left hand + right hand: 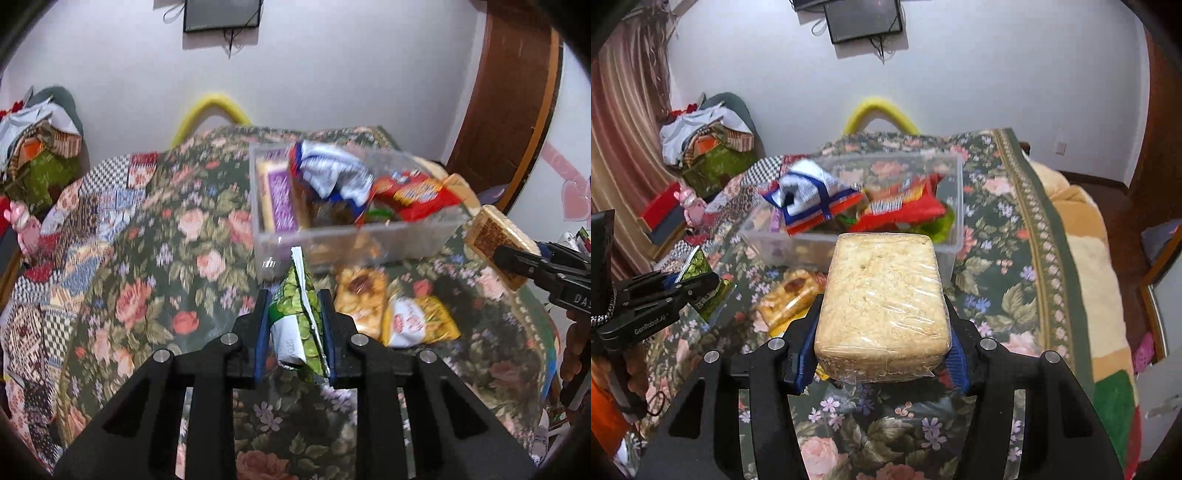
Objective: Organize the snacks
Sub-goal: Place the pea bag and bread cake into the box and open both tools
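Ahead of the left gripper (294, 314) the clear bin (354, 236) is sitting on the bed (166, 236), packets piling inside it. Two loose snack packets (391, 310) are lying between bin and gripper, just to its right. The right gripper (882, 332) is hanging further right, bin ahead.

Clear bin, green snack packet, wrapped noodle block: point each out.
clear bin (373, 238), left wrist view, front wall.
green snack packet (295, 314), left wrist view, packet middle.
wrapped noodle block (882, 295), right wrist view, top face.
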Demonstrator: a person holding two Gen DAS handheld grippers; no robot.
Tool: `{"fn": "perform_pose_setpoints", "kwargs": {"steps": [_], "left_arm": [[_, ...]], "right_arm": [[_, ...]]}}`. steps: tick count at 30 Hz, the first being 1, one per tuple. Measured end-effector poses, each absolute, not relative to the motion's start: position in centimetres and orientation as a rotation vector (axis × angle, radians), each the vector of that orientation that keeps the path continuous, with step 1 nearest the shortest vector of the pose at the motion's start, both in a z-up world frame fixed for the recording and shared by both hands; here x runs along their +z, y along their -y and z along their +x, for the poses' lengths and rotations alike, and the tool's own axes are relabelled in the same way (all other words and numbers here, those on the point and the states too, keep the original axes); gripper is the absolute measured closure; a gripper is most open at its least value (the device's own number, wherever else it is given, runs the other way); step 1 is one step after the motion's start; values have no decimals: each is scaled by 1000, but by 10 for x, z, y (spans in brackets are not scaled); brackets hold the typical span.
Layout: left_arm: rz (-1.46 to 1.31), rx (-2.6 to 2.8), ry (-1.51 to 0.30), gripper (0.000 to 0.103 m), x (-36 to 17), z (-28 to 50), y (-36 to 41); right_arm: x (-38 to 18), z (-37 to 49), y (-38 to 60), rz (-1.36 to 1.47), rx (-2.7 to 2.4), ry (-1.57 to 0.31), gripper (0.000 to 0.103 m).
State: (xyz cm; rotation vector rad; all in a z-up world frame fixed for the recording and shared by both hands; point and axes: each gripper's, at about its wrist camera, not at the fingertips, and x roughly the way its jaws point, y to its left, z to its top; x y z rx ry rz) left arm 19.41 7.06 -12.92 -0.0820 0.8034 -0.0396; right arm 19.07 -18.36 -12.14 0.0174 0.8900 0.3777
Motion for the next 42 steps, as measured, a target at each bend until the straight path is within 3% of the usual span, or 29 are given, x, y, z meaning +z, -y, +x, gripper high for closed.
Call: {"fn": "perform_pose_setpoints", "kwargs": {"steps": [19,42], "left_arm": [[-41,-132,-675,79,-70,273,-16],[-68,-90,-767,78,-110,370,-3]], "right_arm": [[-93,233,176,1,365,-771,50],[-129,310,167,15,377,-852,50]]}}
